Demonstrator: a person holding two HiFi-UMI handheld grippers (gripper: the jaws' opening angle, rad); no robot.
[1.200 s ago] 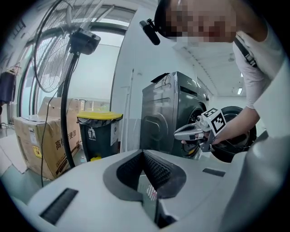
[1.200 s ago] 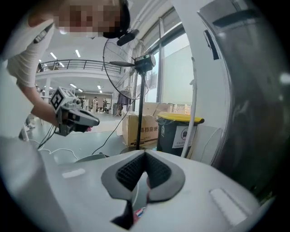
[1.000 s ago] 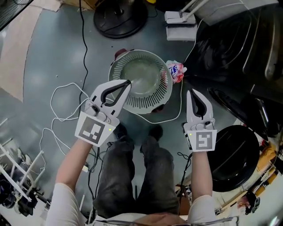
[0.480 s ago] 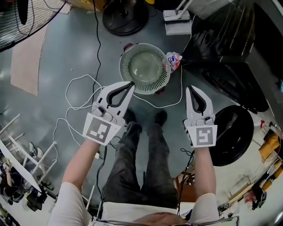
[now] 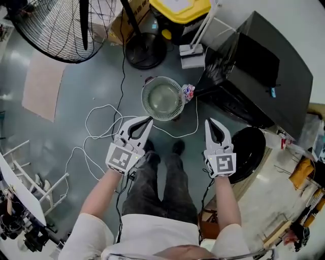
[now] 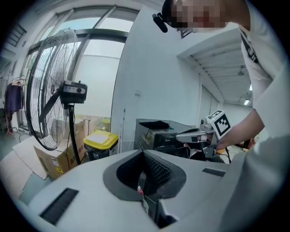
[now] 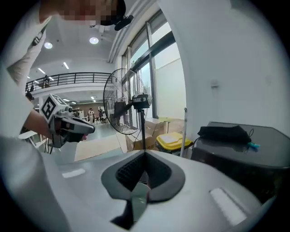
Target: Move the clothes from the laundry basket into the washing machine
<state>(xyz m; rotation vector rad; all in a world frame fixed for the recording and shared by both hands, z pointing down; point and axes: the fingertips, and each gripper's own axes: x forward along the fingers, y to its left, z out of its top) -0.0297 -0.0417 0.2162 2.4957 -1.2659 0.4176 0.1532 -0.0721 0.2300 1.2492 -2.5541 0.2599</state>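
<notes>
The round white laundry basket (image 5: 162,98) stands on the grey floor ahead of the person's feet, and its inside looks bare. The black washing machine (image 5: 264,76) is at the right, its round door (image 5: 250,152) swung open beside it. My left gripper (image 5: 148,120) (image 6: 144,154) hovers high over the floor, shut, with nothing between its jaws. My right gripper (image 5: 210,122) (image 7: 145,154) is level with it, also shut and holding nothing. Each gripper view shows the other gripper: the right one (image 6: 190,134) and the left one (image 7: 86,128). No clothes are visible.
A big standing fan (image 5: 61,25) and a yellow-lidded bin (image 5: 177,10) stand beyond the basket. White cables (image 5: 101,117) loop over the floor at the left. A small printed packet (image 5: 188,92) lies by the basket. A white rack (image 5: 30,188) is at the far left.
Both grippers and the head camera have risen well above the floor, so the basket looks smaller and farther. The fan and the washing machine's top came into view. Both grippers stay shut.
</notes>
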